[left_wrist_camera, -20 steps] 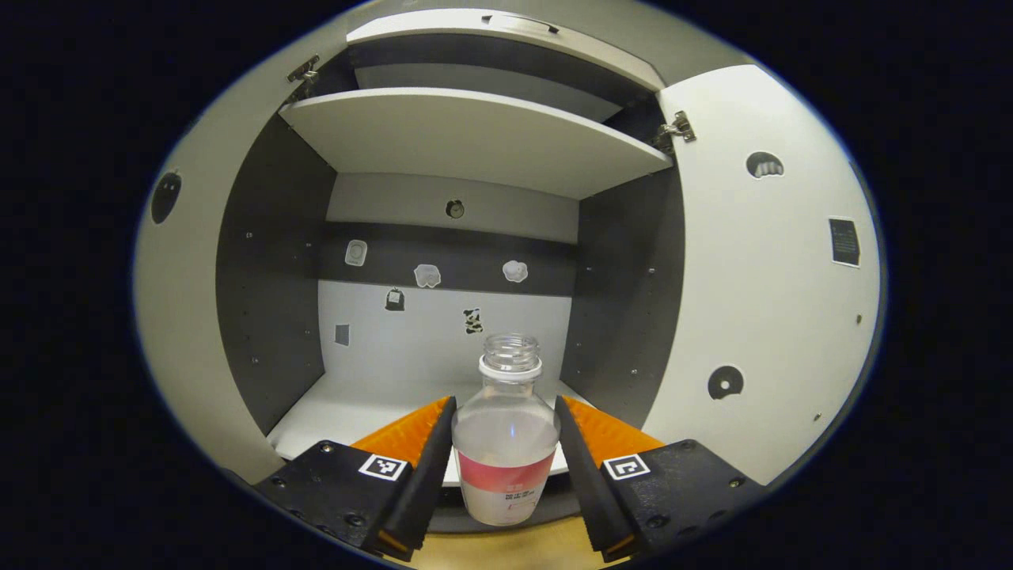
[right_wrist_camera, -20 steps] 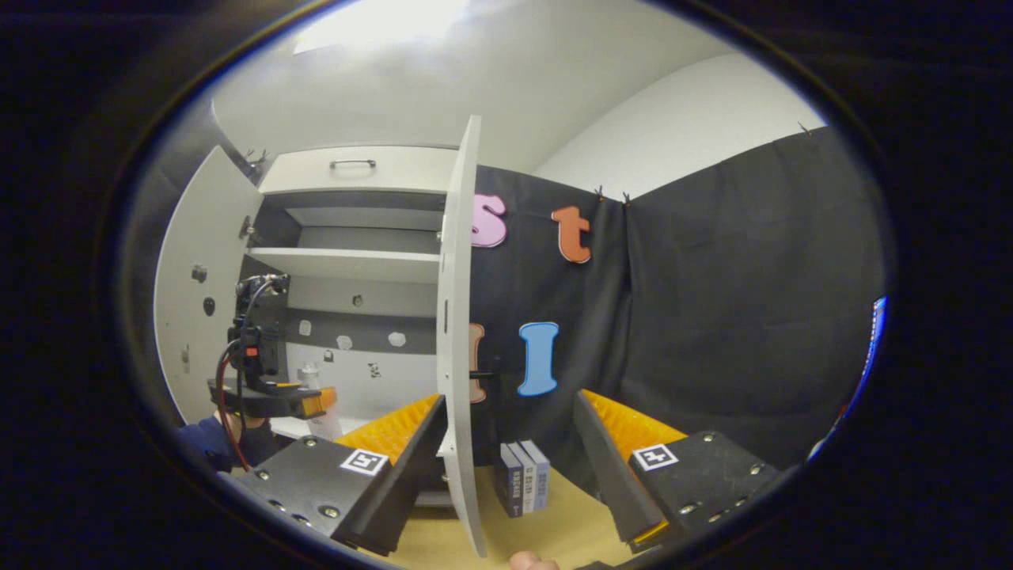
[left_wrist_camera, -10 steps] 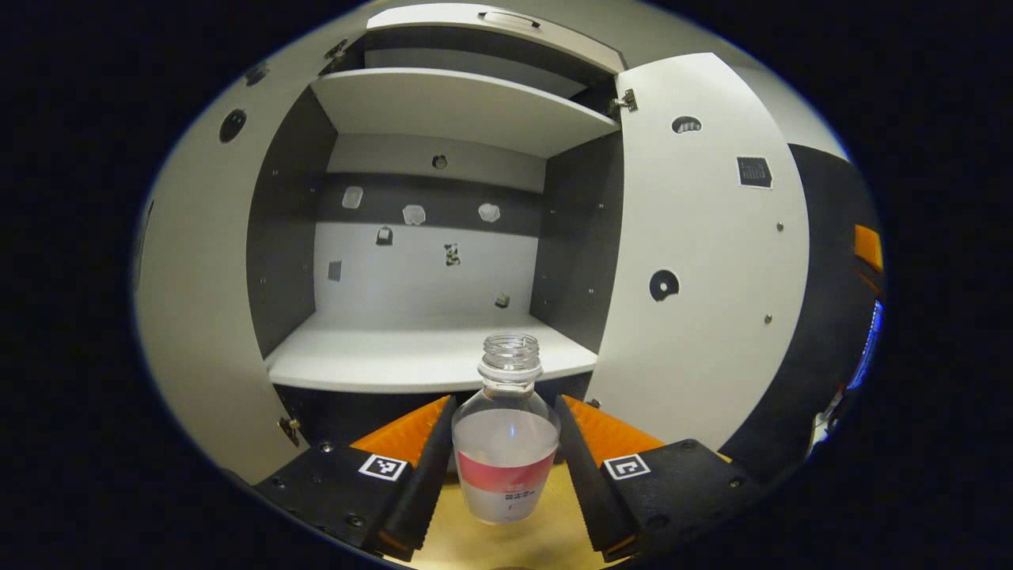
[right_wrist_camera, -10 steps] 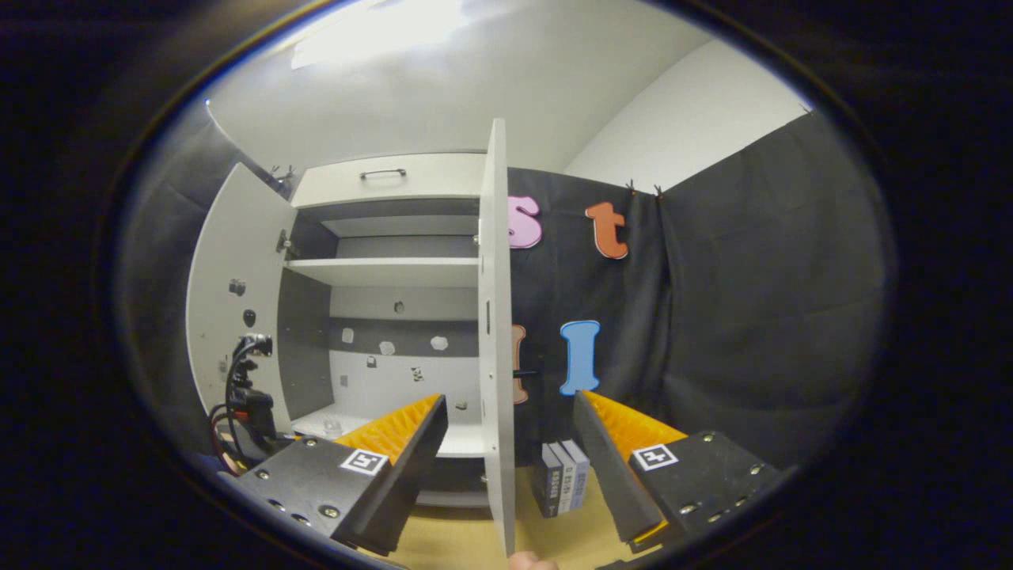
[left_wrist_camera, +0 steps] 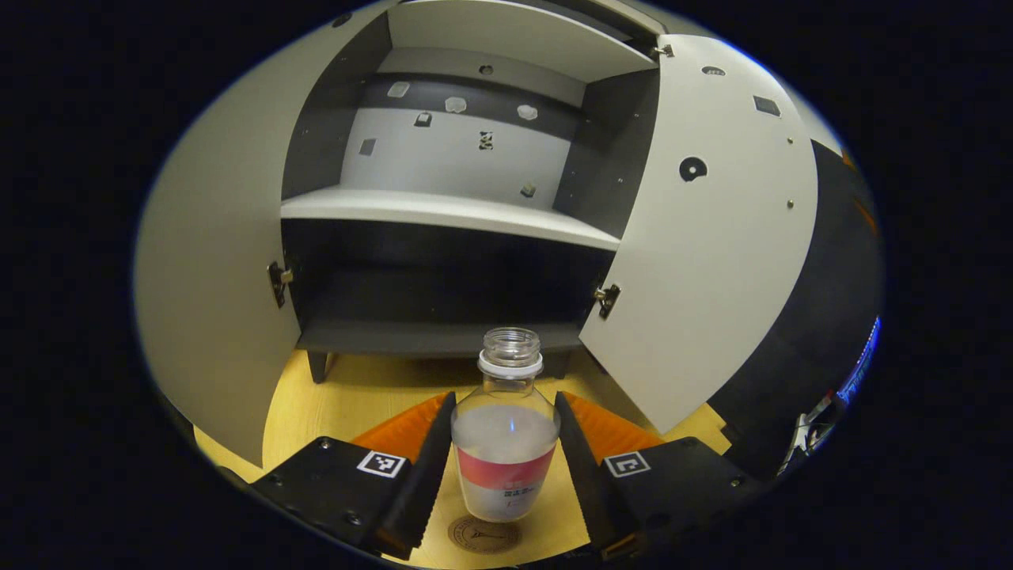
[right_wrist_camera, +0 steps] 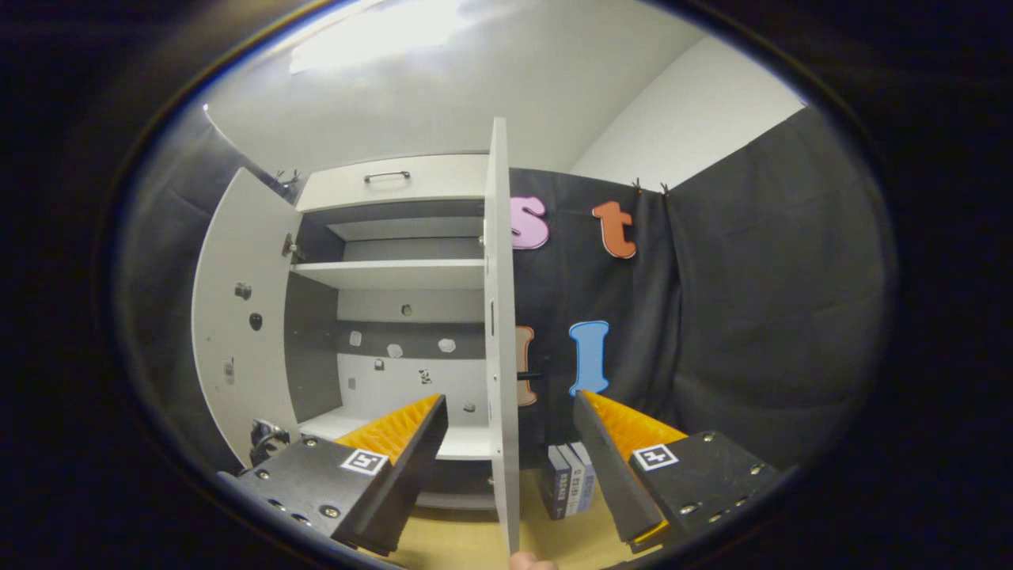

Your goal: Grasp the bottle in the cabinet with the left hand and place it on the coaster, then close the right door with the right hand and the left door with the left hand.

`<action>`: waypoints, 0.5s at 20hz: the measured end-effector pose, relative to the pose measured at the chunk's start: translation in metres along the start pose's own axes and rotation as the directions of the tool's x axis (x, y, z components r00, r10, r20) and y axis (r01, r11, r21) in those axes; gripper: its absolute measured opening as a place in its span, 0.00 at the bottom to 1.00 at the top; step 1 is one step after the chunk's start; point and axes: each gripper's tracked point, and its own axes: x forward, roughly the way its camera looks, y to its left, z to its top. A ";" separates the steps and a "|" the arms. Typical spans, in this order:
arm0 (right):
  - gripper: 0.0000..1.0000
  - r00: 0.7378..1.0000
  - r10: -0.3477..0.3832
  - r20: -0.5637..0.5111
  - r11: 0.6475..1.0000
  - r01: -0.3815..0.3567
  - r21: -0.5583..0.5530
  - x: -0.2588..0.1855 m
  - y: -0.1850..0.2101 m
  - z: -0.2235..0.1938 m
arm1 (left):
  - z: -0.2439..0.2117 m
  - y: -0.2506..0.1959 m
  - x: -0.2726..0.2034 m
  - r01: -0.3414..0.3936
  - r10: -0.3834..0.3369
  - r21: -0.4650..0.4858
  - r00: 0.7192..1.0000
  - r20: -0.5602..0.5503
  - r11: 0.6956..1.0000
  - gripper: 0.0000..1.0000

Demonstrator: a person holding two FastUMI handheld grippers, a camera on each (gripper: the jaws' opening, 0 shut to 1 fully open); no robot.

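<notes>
Just above the round coaster on the table, bottle squeezed tight in the left gripper, out of the cabinet, ready to go straight down, with the right gripper wide apart, holding nothing, by the right door.

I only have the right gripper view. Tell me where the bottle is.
Observer: In the left gripper view the bottle is clamped between the left tongs, outside the cabinet, over the wooden table.
Operator: Report the coaster.
Observer: A round coaster lies on the table just beneath the bottle's base. I cannot tell whether they touch.
Operator: Give me the bottle's top.
Observer: It has no cap, the neck is open, and the bottle is upright.
</notes>
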 end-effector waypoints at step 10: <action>0.96 1.000 0.005 -0.018 1.000 -0.005 -0.005 0.005 0.002 -0.005 | -0.086 0.024 0.006 -0.077 0.068 -0.070 0.990 -0.121 0.995 0.76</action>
